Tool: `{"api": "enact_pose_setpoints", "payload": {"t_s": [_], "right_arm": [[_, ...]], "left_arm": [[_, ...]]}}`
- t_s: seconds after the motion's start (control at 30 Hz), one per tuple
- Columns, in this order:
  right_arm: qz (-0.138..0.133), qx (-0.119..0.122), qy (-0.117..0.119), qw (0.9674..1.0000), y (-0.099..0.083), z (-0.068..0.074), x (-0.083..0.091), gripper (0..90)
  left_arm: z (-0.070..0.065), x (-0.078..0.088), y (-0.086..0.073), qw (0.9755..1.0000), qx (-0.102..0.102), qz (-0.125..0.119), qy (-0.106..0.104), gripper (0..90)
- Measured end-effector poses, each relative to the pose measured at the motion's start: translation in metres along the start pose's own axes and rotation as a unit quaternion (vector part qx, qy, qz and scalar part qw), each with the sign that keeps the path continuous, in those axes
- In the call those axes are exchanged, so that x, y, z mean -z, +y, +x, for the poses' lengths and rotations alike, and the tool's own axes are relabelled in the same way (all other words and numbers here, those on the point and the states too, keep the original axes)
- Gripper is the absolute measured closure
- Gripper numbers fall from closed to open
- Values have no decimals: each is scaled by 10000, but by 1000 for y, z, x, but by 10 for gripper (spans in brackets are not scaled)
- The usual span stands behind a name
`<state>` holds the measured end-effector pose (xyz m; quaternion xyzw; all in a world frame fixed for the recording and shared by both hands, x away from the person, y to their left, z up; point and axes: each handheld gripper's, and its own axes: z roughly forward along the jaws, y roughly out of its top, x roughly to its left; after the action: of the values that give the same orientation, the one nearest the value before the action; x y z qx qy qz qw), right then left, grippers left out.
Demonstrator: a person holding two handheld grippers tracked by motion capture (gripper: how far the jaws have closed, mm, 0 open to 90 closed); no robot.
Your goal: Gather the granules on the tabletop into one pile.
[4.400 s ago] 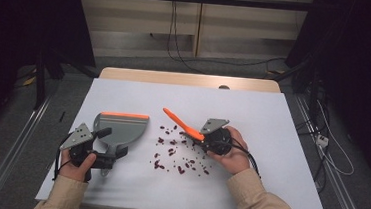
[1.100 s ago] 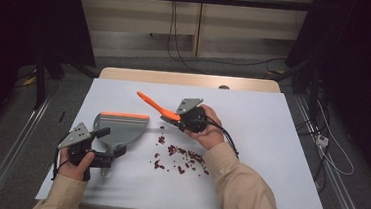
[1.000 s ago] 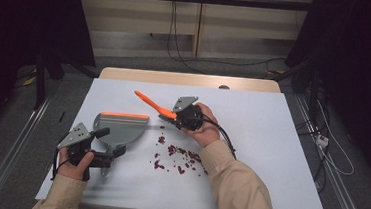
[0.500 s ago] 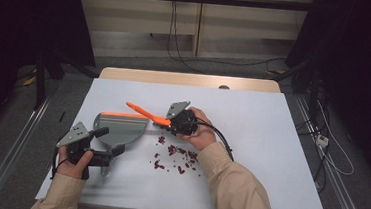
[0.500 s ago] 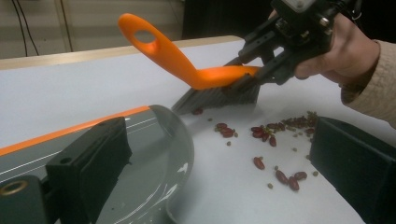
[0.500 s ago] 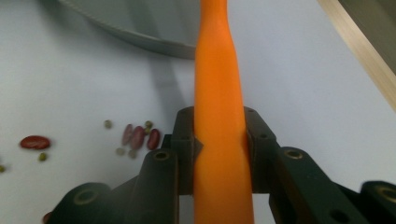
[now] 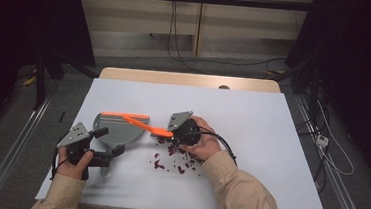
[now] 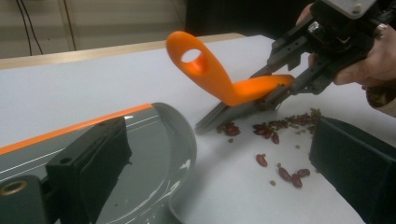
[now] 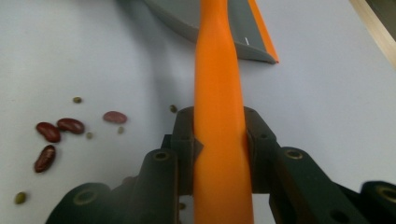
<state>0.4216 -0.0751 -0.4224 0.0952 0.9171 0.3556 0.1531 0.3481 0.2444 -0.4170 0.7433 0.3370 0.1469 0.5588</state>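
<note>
Two tools sit left of centre in the high view: your grey dustpan (image 7: 116, 127) with its orange front strip lies flat on the white table (image 7: 272, 126), and your right gripper (image 7: 177, 132) is clamped tight on the orange handle of the brush (image 7: 146, 127), its dark bristles down beside scattered red beans (image 7: 176, 159). Your left gripper (image 7: 104, 142) stands spread, jaws either side of the dustpan's near end.

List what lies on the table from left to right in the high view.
Left gripper → grey dustpan → orange brush handle → right gripper, clamped on that handle → person's right hand. The scattered beans overlap the right gripper and hand in the order.
</note>
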Motion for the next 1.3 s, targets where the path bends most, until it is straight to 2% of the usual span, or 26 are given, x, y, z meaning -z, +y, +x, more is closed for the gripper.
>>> {"api": "enact_pose_setpoints", "payload": {"t_s": [0.23, 0.47, 0.67, 0.8, 0.97, 1.2, 1.3], "right_arm": [[-28, 207, 98, 9997, -2, 10, 6, 712], [-40, 245, 232, 9994, -3, 19, 12, 713], [-36, 300, 260, 9992, -5, 25, 18, 713], [-36, 263, 280, 9993, -6, 27, 21, 713], [-62, 228, 195, 9995, -5, 28, 24, 714], [-462, -63, 8, 9989, -7, 15, 34, 714], [-477, -180, -85, 9987, -9, 9, 34, 714]], "left_arm": [[1, 1, 0, 10000, 16, -12, 38, 48], [1, 2, 0, 10000, 20, -13, 45, 48], [1, 2, 0, 10000, 10, -5, 56, 48], [1, 2, -1, 10000, 12, -3, 62, 48], [1, 2, -1, 10000, 16, -4, 76, 48], [1, 2, -1, 10000, -4, 16, 53, 48], [1, 1, -1, 10000, 6, 9, 56, 48]]}}
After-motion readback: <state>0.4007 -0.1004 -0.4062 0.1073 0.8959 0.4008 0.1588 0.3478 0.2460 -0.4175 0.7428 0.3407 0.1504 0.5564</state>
